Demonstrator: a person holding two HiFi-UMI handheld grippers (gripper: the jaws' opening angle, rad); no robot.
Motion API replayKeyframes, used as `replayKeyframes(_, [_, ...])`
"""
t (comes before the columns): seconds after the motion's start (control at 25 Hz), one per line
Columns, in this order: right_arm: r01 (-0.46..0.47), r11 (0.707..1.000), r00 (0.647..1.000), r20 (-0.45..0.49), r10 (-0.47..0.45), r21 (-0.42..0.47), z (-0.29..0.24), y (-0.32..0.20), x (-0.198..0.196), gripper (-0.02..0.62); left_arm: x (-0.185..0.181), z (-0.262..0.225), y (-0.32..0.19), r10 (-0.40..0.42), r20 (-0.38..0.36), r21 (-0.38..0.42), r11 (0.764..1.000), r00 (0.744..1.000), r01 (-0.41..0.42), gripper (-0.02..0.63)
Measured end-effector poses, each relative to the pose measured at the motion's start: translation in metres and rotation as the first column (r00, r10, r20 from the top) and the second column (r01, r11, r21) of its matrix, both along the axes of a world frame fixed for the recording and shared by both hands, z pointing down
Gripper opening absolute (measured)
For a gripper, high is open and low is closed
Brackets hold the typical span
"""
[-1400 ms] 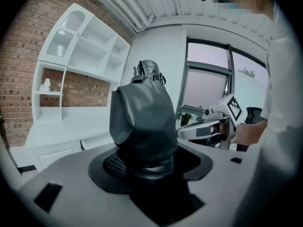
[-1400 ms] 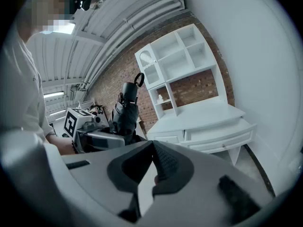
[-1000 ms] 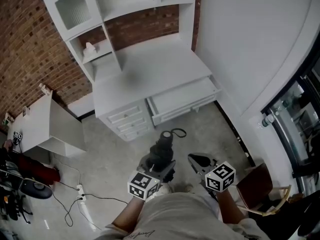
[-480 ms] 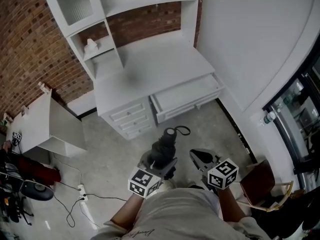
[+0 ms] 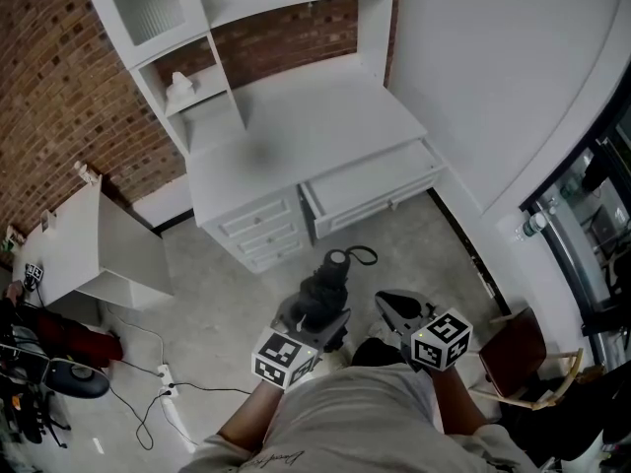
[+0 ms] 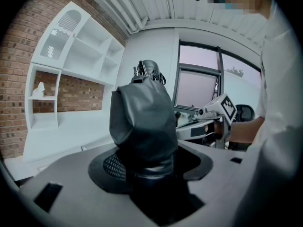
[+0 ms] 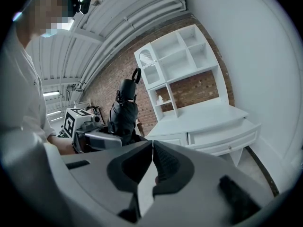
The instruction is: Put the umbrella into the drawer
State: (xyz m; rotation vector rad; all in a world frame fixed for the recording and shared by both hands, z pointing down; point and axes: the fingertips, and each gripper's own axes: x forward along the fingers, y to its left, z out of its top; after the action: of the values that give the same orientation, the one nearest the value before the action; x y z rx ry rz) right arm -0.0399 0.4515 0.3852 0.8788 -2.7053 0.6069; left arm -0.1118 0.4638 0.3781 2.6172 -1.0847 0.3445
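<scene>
Tongs are in both my hands, two of them. I count one umbrella (image 5: 323,289), one white desk (image 5: 296,136), one long drawer (image 5: 380,180) pulled open under the desk top, and three small drawers (image 5: 261,233) in a stack to its left, all shut. One little white figure (image 5: 178,89) sits on a shelf above the desk.

My umbrella is black and folded up short. Its cloth is bunched and wrinkly, like a fat bundle. At the far end there is a thin black loop (image 5: 355,257). In the left gripper view the umbrella (image 6: 142,122) stands up tall from the jaws, with small metal tips and the loop at its top.

My left gripper (image 5: 315,321) is squeezed around the bottom part of the umbrella, one pad on each side of it, so the jaws are only as far apart as the bundle is thick. The umbrella is out over the grey floor (image 5: 227,304) in front of the desk, with its loop end toward the open drawer. It is not in the drawer.

My right gripper (image 5: 388,309) is just beside the umbrella, on its right, not touching it. In the right gripper view its two pads are pressed flat together with nothing between them. That view also shows the umbrella (image 7: 123,112) off to the left.
</scene>
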Motion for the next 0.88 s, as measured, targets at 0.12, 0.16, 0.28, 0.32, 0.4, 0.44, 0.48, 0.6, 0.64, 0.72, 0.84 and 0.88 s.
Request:
replayKeyframes(0.12, [0.002,1.000,1.000,-0.004,-0.002,-0.001,0.002,-0.003,-0.002,0.028,-0.002,-0.002,-0.003,0.000,-0.002,0.009,1.000,1.000,0.000,0.282])
replayKeyframes(0.16, [0.004,1.000,1.000,-0.005,-0.004,0.000,0.002,-0.005,-0.003,0.028,-0.003,-0.001,-0.004,-0.002,-0.003,0.007,1.000,1.000,0.002,0.282])
replayKeyframes(0.28, [0.013,1.000,1.000,-0.005,-0.013,0.003,0.000,-0.014,-0.007,0.028,-0.008,0.000,-0.011,-0.009,-0.003,0.002,1.000,1.000,0.009,0.281])
replayKeyframes(0.32, [0.015,1.000,1.000,-0.005,-0.015,0.003,0.000,-0.017,-0.008,0.028,-0.009,0.000,-0.014,-0.012,-0.004,0.004,1.000,1.000,0.012,0.281])
replayKeyframes(0.4, [0.020,1.000,1.000,-0.006,-0.020,0.002,0.001,-0.024,-0.008,0.028,-0.009,0.001,-0.021,-0.017,-0.007,0.004,1.000,1.000,0.017,0.281])
replayKeyframes(0.44, [0.021,1.000,1.000,-0.006,-0.021,0.002,0.002,-0.028,-0.008,0.028,-0.009,0.001,-0.025,-0.018,-0.009,0.002,1.000,1.000,0.018,0.281])
replayKeyframes(0.48, [0.021,1.000,1.000,-0.006,-0.021,0.002,0.003,-0.032,-0.008,0.028,-0.009,0.002,-0.029,-0.018,-0.011,0.002,1.000,1.000,0.018,0.281])
replayKeyframes(0.6, [0.025,1.000,1.000,-0.001,-0.025,0.003,0.005,-0.048,-0.009,0.028,-0.011,0.003,-0.044,-0.023,-0.008,0.006,1.000,1.000,0.023,0.282])
replayKeyframes(0.64, [0.028,1.000,1.000,0.001,-0.028,0.001,0.006,-0.054,-0.010,0.028,-0.011,0.003,-0.050,-0.025,-0.004,0.006,1.000,1.000,0.025,0.281])
replayKeyframes(0.72, [0.035,0.999,0.999,0.002,-0.035,-0.005,0.010,-0.067,-0.008,0.028,-0.009,0.006,-0.063,-0.028,0.001,-0.004,1.000,1.000,0.028,0.281])
replayKeyframes(0.84, [0.042,0.999,0.999,0.004,-0.042,-0.013,0.017,-0.093,-0.004,0.028,-0.004,0.011,-0.091,-0.037,-0.014,-0.007,0.999,0.999,0.037,0.281])
replayKeyframes(0.88, [0.044,0.999,0.999,0.005,-0.044,-0.015,0.019,-0.104,-0.003,0.028,-0.002,0.013,-0.102,-0.039,-0.017,-0.006,0.999,0.999,0.039,0.281])
